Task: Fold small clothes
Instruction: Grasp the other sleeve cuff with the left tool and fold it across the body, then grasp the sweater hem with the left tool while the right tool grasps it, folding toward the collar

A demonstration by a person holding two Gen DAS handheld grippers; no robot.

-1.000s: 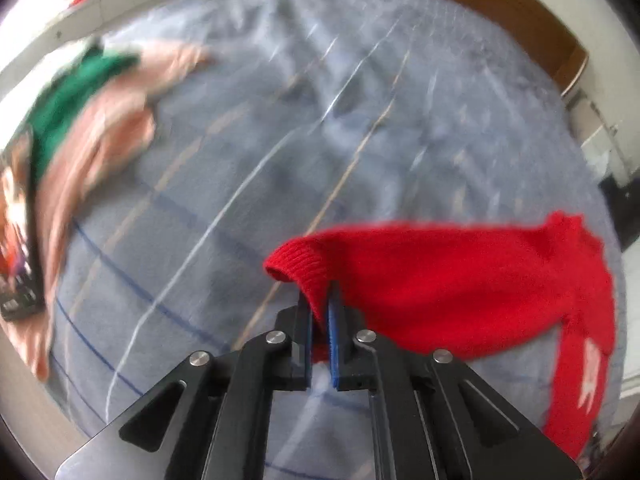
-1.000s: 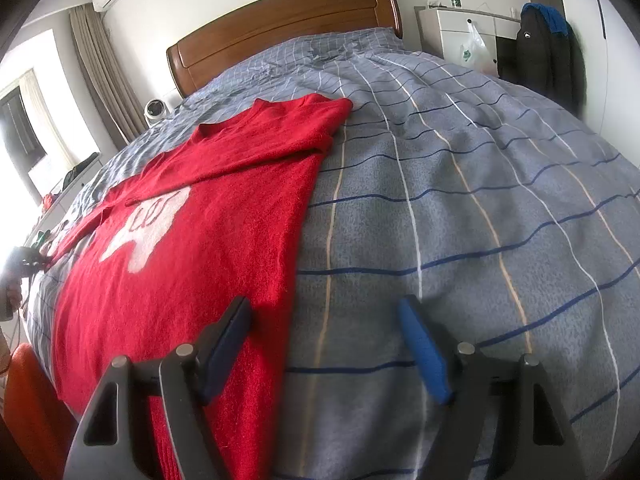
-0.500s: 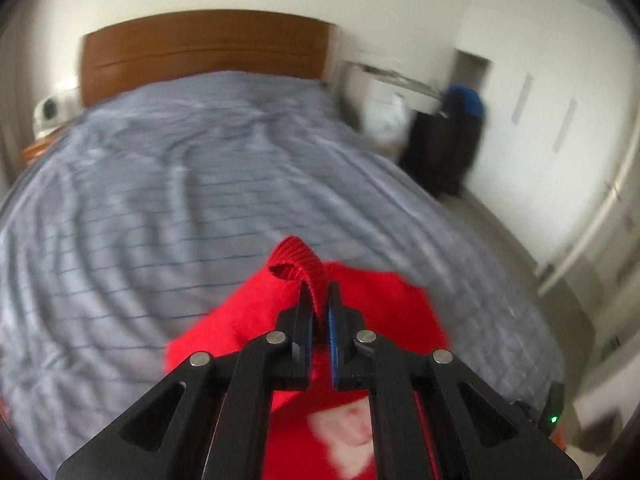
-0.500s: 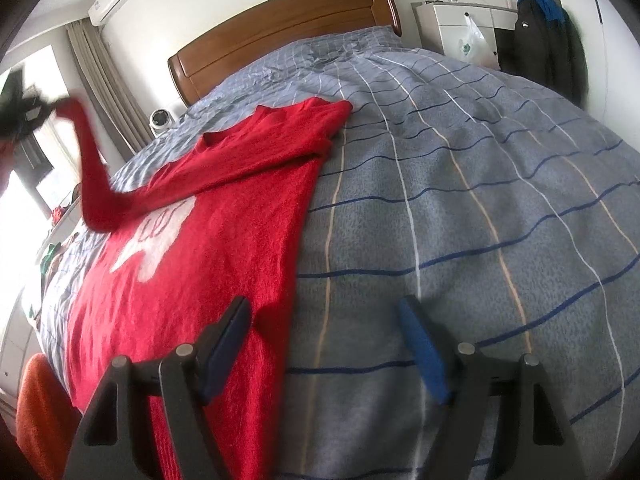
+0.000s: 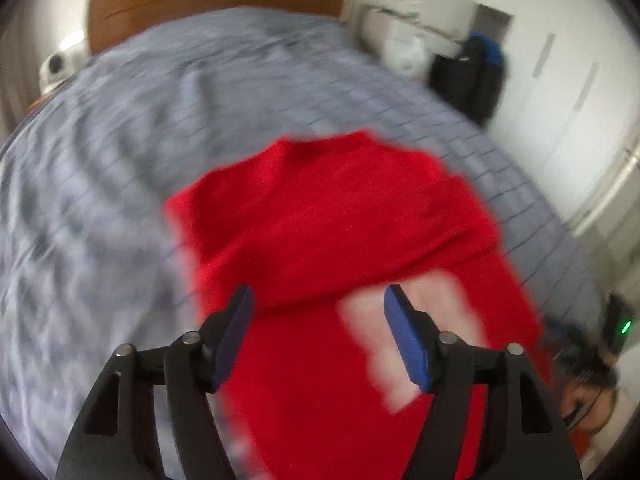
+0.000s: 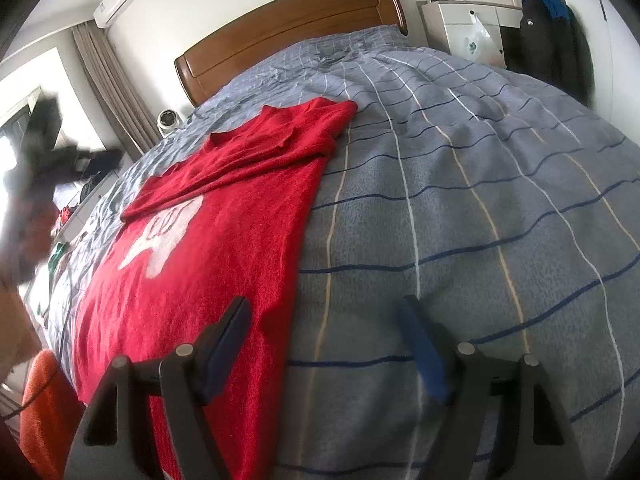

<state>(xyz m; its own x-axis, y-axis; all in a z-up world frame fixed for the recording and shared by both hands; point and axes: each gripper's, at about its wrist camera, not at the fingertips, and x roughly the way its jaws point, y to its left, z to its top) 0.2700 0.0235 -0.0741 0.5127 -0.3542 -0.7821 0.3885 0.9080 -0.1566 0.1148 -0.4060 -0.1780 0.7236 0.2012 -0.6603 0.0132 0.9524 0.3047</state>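
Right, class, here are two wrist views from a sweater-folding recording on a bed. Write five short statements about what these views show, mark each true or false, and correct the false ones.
1. The left gripper is clamped on the red sweater. False: its jaws stand wide apart with nothing between them.
2. Both sleeves are folded across the sweater's chest. True: the left sleeve lies across the upper body and the right one is folded in at the shoulder.
3. The right gripper is open. True.
4. The sweater lies on a bare wooden floor. False: it lies on a bed with a grey checked cover.
5. A white design shows on the sweater's front. True.
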